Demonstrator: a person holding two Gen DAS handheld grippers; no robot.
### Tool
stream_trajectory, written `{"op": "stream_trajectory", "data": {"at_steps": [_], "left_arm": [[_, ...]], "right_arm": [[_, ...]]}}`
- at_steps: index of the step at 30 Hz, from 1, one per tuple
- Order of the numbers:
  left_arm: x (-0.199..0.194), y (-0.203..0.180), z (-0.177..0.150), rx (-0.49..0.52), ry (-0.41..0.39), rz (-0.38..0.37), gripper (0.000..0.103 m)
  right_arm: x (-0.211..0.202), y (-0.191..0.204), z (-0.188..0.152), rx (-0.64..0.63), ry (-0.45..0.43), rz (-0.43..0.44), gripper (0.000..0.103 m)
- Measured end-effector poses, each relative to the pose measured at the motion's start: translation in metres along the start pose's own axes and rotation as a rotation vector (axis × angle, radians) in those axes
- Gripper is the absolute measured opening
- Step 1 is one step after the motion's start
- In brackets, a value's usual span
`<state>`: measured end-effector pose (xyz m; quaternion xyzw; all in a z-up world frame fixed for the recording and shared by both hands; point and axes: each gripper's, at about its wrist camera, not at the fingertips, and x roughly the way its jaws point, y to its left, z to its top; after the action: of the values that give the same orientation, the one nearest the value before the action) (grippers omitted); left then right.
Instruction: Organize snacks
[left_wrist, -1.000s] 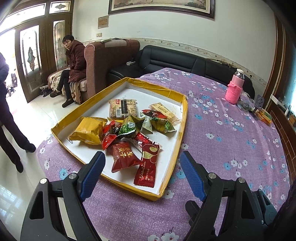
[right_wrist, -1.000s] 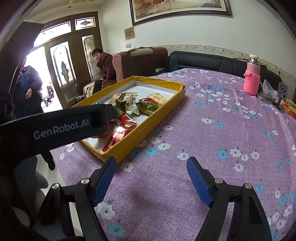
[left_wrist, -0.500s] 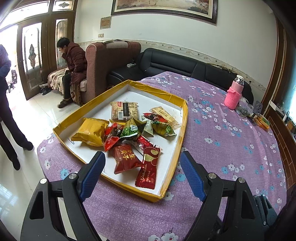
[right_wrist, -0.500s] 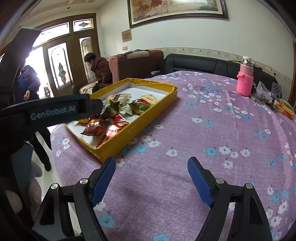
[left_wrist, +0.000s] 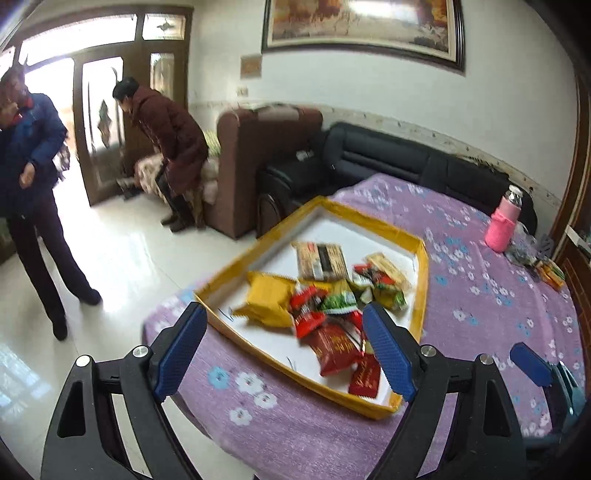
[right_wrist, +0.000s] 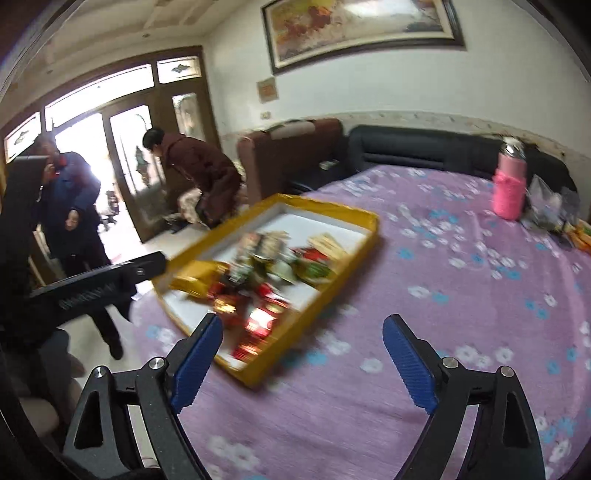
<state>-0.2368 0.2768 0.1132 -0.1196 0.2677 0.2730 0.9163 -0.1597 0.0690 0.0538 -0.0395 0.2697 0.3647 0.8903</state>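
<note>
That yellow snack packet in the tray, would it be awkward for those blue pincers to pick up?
The yellow packet looks puffed and pillow-shaped, so it is probably light and would give under a squeeze. Its wrapper seems glossy, so it may slip. Red packets crowd one edge, so they might shift with it.

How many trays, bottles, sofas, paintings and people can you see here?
Yellow tray: 1
Pink bottle: 1
Sofas: 2 (brown sofa, black sofa)
Framed painting: 1
People: 2 (person in blue jacket, person in maroon coat)
Total: 7
</note>
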Motion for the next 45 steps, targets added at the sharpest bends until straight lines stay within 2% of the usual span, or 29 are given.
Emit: {"op": "stream_trajectory", "data": {"at_steps": [4,7,11,20,29,37,45], "left_arm": [[-0.01,-0.003,-0.001,-0.012,-0.06,0.013,0.087],[-0.013,-0.012,-0.005,0.002,-0.067,0.007,0.087],[-0.017,-0.023,-0.006,0.025,-0.07,0.011,0.087],[-0.016,-0.036,-0.009,0.058,-0.043,0.026,0.087],[-0.013,-0.043,-0.018,0.076,-0.019,0.005,0.087],[-0.025,-0.038,-0.018,0.064,-0.079,0.012,0.087],[-0.028,-0.035,-0.018,0.053,-0.074,0.006,0.087]], "right_arm": [[-0.013,0.03,-0.013,-0.114,-0.06,-0.004,0.09],[-0.012,0.04,-0.027,-0.156,-0.039,0.007,0.09],[-0.008,0.035,-0.033,-0.128,-0.001,0.021,0.09],[-0.013,0.019,-0.036,-0.085,-0.008,0.007,0.09],[-0.012,0.017,-0.04,-0.077,0.006,0.006,0.09],[-0.013,0.024,-0.042,-0.101,0.001,0.016,0.09],[-0.018,0.029,-0.044,-0.114,-0.006,0.017,0.09]]}}
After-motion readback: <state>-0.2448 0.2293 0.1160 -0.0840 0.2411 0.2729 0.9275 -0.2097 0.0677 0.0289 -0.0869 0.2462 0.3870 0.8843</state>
